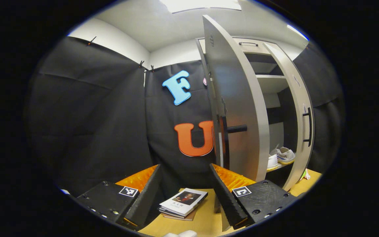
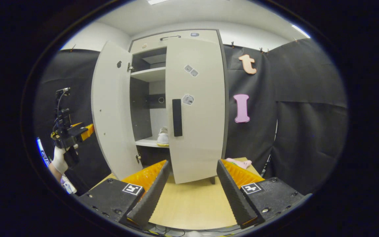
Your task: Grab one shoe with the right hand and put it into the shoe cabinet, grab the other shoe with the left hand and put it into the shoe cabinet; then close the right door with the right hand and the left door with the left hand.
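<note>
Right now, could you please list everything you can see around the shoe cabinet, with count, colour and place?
shoe cabinet: one, light grey, standing on the table against the booth wall.
left door: one, light grey, swung wide open.
right door: one, light grey with a black handle, closed or nearly so.
shoes: two, white, side by side on the lower shelf.
books: a small stack, white cover on top, on the table left of the cabinet.
cloth: one, pink, on the table right of the cabinet.
table: one, light wood.
left gripper: black and orange, jaws open, empty.
right gripper: black and orange, jaws open, empty.
gloved hand: one, white, holding the left gripper.
</note>
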The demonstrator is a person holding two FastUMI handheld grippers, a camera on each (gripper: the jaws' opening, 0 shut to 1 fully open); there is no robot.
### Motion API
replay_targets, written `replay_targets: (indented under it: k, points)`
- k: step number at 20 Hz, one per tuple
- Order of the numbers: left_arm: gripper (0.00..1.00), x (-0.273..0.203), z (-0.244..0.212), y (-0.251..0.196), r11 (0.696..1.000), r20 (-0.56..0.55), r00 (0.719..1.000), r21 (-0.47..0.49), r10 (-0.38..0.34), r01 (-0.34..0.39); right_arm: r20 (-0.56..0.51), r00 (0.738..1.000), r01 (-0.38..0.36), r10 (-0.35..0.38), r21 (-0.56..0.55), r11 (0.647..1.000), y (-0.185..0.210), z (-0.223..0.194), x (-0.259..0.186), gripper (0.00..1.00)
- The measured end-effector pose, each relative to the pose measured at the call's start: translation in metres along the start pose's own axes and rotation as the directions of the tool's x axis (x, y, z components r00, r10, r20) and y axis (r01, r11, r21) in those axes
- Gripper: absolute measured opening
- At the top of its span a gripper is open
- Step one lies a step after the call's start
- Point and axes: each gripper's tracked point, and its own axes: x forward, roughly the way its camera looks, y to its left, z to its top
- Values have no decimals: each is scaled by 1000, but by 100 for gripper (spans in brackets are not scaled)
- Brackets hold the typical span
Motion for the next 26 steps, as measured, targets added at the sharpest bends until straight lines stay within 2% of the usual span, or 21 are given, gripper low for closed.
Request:
replay_targets:
  k: [1, 4, 9, 11, 12, 13, 14, 16, 26]
  points:
    - [88, -2, 1, -8, 1000, 1, 1000, 6, 0, 0, 3, 1000, -5, 5, -13, 1000, -4, 1, 2, 94]
    - [88, -6, 7, -36, 1000, 14, 1000, 20, -11, 11, -3, 999, -32, 32, -23, 999, -15, 2, 8, 94]
    - [89, -4, 12, -97, 997, -9, 997, -15, -82, 82, -8, 997, -71, 70, -25, 997, -29, 5, 17, 94]
    - [97, -5, 20, -111, 995, 3, 995, -25, -96, 96, -13, 997, -78, 78, -24, 997, -34, 5, 18, 94]
    - [96, -6, 22, -118, 994, 8, 995, -24, -103, 103, -14, 997, -79, 79, -22, 997, -38, 4, 18, 94]
    - [96, -9, 23, -125, 994, 10, 994, -19, -112, 112, -11, 997, -79, 79, -16, 997, -41, 3, 18, 99]
    - [96, -11, 23, -129, 993, 11, 993, -8, -119, 119, -14, 997, -80, 79, -11, 997, -43, 3, 17, 94]
    - [96, -14, 21, -132, 993, -1, 993, 13, -121, 121, -13, 997, -81, 81, -3, 997, -45, 4, 18, 94]
    - [96, -38, 12, -150, 983, -67, 981, -51, -180, 177, 18, 996, -91, 91, 19, 996, -31, 10, 17, 94]
